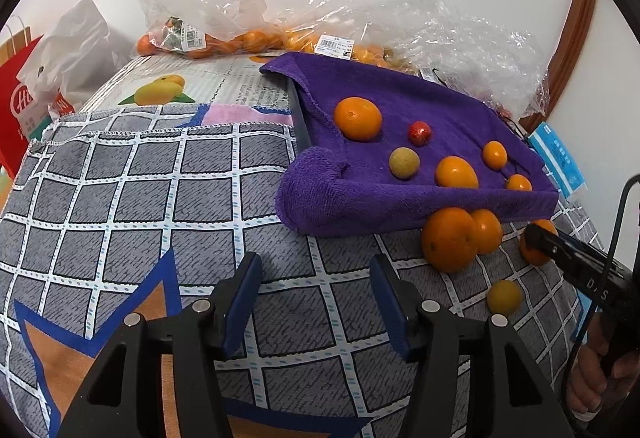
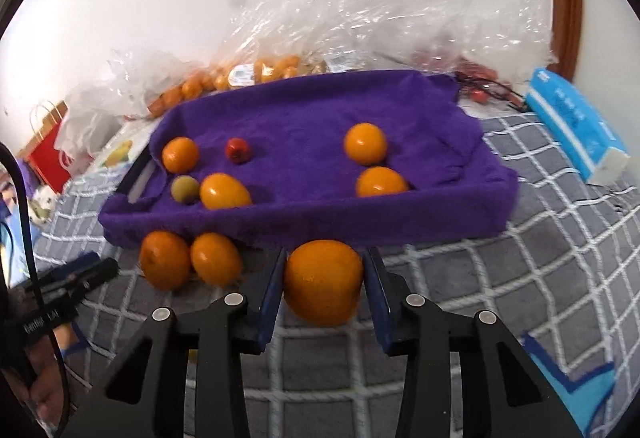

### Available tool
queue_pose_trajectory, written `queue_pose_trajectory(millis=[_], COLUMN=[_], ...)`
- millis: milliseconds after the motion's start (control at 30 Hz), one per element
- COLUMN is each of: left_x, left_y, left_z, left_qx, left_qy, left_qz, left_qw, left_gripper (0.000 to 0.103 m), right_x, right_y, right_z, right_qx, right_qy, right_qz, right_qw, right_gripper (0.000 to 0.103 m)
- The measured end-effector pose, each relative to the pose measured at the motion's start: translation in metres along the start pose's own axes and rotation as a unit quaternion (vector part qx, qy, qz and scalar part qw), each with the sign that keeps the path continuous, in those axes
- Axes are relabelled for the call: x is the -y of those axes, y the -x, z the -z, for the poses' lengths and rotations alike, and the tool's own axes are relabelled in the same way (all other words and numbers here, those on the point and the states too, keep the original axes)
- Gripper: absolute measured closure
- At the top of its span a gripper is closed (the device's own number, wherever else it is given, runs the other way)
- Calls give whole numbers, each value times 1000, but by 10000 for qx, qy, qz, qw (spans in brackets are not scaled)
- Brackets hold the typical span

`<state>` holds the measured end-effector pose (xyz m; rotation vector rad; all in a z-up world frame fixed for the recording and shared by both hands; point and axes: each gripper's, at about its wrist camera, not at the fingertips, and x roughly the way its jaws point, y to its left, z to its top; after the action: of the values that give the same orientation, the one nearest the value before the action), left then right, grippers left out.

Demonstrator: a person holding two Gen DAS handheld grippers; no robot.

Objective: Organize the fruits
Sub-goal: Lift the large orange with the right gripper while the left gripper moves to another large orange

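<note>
Right gripper (image 2: 323,280), lower centre, pinches a large orange (image 2: 323,282); left gripper (image 1: 316,302), bottom centre, stands spread over the checked cloth (image 1: 120,198), holding nothing

Left hand-held gripper (image 1: 316,298): matte black plastic frame w/ triangular cut-outs, two fingers faced w/ dark blue pads (image 1: 244,298), round silver screw heads at the pivots. Right hand-held gripper (image 2: 322,290): same build, black frame, blue pads, silver screws. From the left view its black body carries white lettering, partly legible, & a thin black cable loops beside it. Person's hand (image 1: 600,370) shows bare, no sleeve visible.
</note>
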<state>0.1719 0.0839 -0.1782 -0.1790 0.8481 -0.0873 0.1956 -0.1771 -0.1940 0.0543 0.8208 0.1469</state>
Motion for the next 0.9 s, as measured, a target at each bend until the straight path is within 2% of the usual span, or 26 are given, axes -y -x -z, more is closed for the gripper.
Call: queue_pose_trajectory(millis=[533,900], left_x=[1,-8], left_y=[-2,2], left_z=[-1,-1], left_qx=[-22,90], left_qy=[-92,205], left_qz=[36,344], left_qw=[9999,9992], left_gripper=[46,47], right_x=[-2,9], right_y=[-7,8], right_z=[7,13], right_qx=[-85,125], right_qy=[30,-3], right_qz=[106,129], right_qw=[9999,9998], right_gripper=[63,63])
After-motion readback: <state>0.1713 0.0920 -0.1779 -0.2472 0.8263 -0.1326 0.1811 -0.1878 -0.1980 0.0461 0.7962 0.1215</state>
